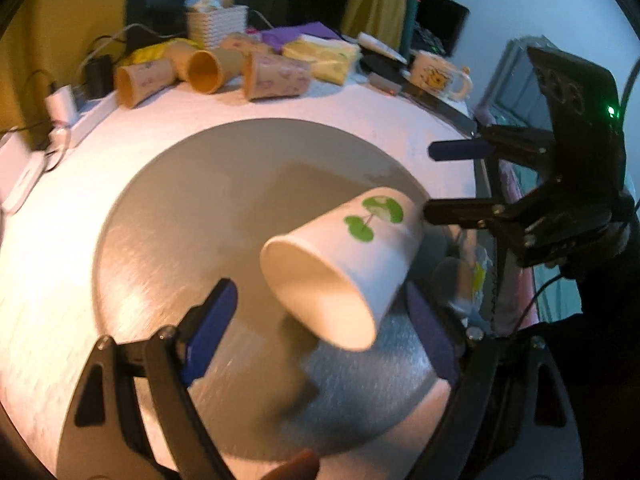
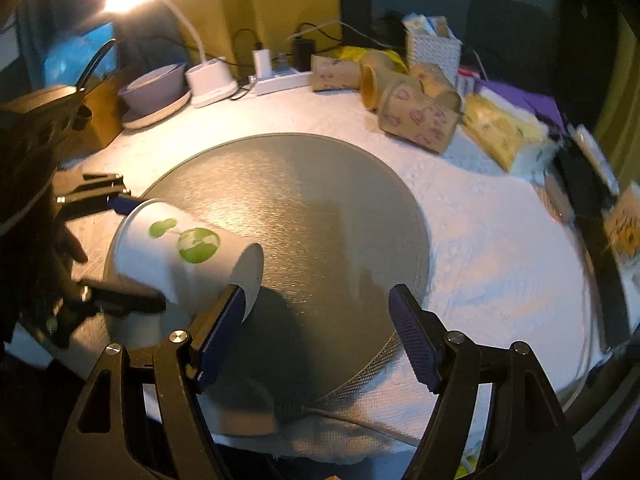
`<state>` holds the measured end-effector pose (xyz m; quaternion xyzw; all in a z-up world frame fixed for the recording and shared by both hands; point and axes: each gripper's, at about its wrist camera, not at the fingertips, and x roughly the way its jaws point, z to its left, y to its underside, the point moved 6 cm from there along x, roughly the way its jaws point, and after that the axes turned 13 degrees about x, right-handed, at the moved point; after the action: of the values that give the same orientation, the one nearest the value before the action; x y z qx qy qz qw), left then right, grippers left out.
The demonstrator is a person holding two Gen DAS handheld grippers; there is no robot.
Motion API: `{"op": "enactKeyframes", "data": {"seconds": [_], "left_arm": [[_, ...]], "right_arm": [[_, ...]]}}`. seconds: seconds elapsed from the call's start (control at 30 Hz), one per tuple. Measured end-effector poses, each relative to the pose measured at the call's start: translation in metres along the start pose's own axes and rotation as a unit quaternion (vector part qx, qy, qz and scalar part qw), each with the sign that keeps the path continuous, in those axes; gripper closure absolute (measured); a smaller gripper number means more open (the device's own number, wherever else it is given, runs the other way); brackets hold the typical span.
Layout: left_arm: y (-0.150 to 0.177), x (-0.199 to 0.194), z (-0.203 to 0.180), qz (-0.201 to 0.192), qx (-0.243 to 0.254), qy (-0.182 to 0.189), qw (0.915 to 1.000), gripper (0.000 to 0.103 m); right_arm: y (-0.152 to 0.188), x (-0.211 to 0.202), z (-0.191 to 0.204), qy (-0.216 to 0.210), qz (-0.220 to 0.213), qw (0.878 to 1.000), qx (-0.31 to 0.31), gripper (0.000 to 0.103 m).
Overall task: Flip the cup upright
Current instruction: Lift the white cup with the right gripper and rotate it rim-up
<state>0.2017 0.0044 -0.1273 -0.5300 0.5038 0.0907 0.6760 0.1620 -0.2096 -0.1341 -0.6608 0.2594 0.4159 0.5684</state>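
Observation:
A white paper cup (image 1: 348, 264) with a green leaf print lies tilted on its side over the round grey metal disc (image 1: 200, 208), mouth toward the left wrist camera. My left gripper (image 1: 320, 320) is open, its blue pads either side of the cup's mouth, not squeezing it. In the right wrist view the cup (image 2: 180, 256) lies at the left, with the left gripper's fingers (image 2: 120, 304) around its rim. My right gripper (image 2: 316, 328) is open and empty, beside the cup's base; it also shows in the left wrist view (image 1: 440, 184).
Several brown paper cups (image 1: 208, 70) lie on their sides at the back of the white-covered table (image 1: 48, 280). A white woven basket (image 1: 216, 24), yellow tissue pack (image 1: 324, 58), mug (image 1: 440, 74), power strip (image 2: 280, 78), bowl (image 2: 154, 88) and lamp base (image 2: 210, 82) line the far edge.

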Motion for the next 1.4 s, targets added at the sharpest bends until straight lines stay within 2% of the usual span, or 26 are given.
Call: {"op": "enactKeyframes", "data": {"seconds": [0.27,0.5,0.7,0.87,1.1,1.27,1.4], "left_arm": [[0.030,-0.027,0.017,-0.021,-0.066,-0.039,0.9968,0.017],[0.051,-0.043,0.028,-0.050,-0.118,-0.043,0.9907,0.017],[0.062,-0.054,0.044,-0.076,-0.152,-0.051,0.9841,0.017],[0.070,-0.059,0.056,-0.080,-0.161,-0.085,0.9801,0.017],[0.076,-0.060,0.058,-0.087,-0.169,-0.079,0.9785,0.017],[0.075,-0.062,0.060,-0.091,-0.173,-0.082,0.9773,0.017],[0.076,-0.062,0.060,-0.087,-0.174,-0.090,0.9767,0.017]], "right_arm": [[-0.014,-0.005,0.052,-0.044,0.018,0.992,-0.114,0.026],[-0.011,0.018,0.105,-0.053,0.047,0.971,-0.230,0.026],[-0.012,0.040,0.122,-0.022,0.070,0.952,-0.297,0.026],[-0.013,0.054,0.123,-0.002,0.095,0.941,-0.324,0.026],[-0.013,0.071,0.126,0.030,0.133,0.914,-0.382,0.025],[-0.015,0.082,0.127,0.044,0.145,0.905,-0.398,0.025],[-0.018,0.087,0.128,0.055,0.141,0.904,-0.400,0.027]]}}
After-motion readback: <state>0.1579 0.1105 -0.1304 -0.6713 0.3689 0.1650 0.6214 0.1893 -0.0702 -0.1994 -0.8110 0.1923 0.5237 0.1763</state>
